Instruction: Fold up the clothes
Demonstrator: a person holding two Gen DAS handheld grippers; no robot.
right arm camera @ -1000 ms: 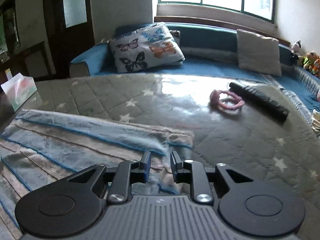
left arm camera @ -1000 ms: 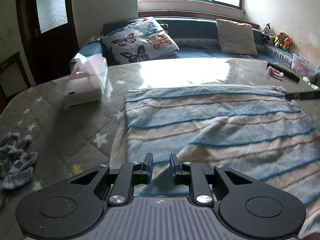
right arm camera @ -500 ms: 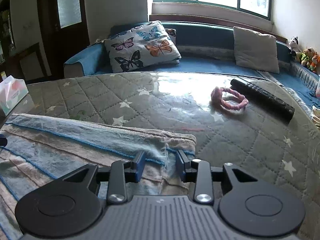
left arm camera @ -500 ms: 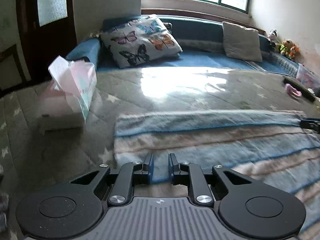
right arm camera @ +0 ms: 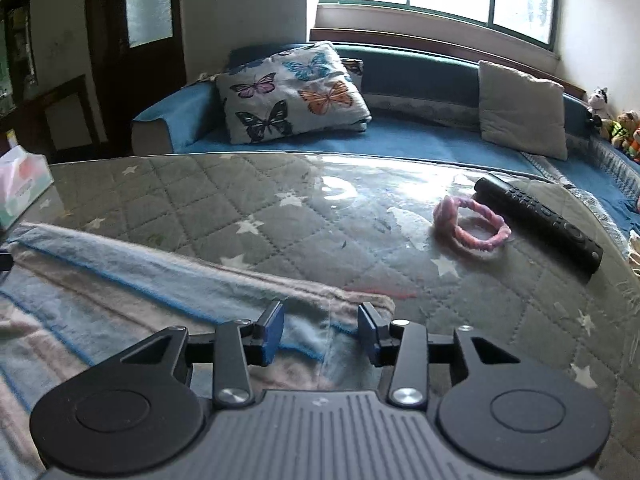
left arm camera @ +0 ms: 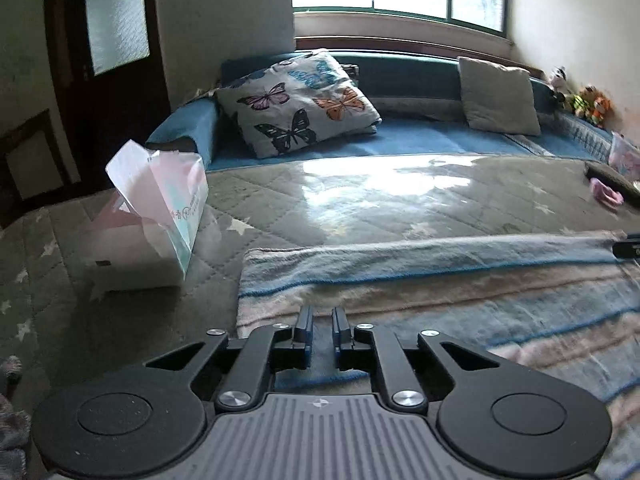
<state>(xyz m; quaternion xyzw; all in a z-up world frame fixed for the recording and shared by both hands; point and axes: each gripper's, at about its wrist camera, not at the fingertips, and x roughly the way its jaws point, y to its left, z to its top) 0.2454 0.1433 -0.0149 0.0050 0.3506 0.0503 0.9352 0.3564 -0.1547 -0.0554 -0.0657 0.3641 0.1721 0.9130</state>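
— What is the left camera showing?
— The left tongs (left arm camera: 321, 316) are sitting narrowed over the striped blanket (left arm camera: 460, 292) lying on the surface (left arm camera: 360, 208), tissue box (left arm camera: 148, 220) nearby.
— And the right camera?
— The right tongs (right arm camera: 321, 322) are standing wide over the blanket's (right arm camera: 120, 280) corner; a pink band (right arm camera: 472, 228) is touching the remote (right arm camera: 536, 220).

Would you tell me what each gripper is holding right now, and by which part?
The left gripper pinches the striped garment near its left edge. The right gripper holds nothing: its jaws are spread over the garment's right corner.
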